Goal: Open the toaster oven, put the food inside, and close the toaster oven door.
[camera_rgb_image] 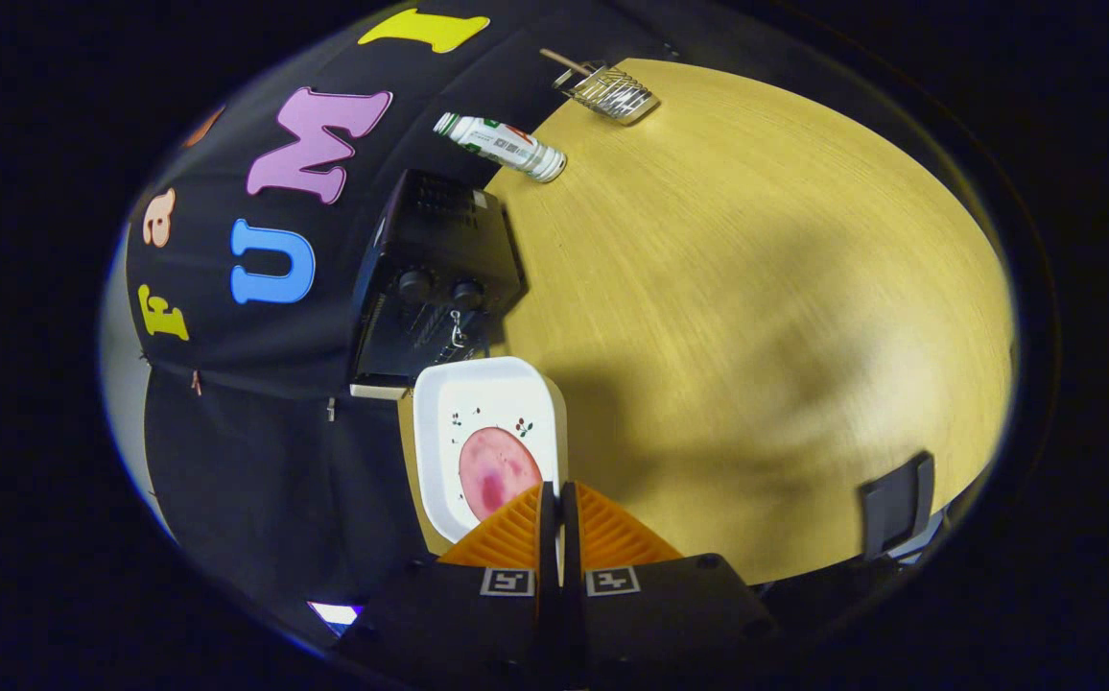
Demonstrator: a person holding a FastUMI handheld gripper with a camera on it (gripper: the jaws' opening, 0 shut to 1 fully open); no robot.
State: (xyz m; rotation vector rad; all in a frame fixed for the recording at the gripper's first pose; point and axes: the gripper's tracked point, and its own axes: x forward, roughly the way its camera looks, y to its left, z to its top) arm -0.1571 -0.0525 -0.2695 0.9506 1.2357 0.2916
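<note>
My gripper (pixel 559 494) is shut on the near rim of a white square plate (pixel 478 393), both fingers pressing on its edge. A round pink slice of food (pixel 497 470) lies on the plate just ahead of the fingers. Beyond the plate, against the black cloth wall, stands the black toaster oven (pixel 435 245) on the wooden table (pixel 756 317). Two round knobs (pixel 439 288) show on its front. Its dark glass door (pixel 406 341) with a pale handle (pixel 377 391) faces the plate and looks shut. The whole view is rolled sideways.
A white bottle with a green and red label (pixel 502 146) is on the table past the oven. Farther off is a wire basket (pixel 612 91) with a wooden stick in it. A dark flat object (pixel 895 504) stands at the table's near edge.
</note>
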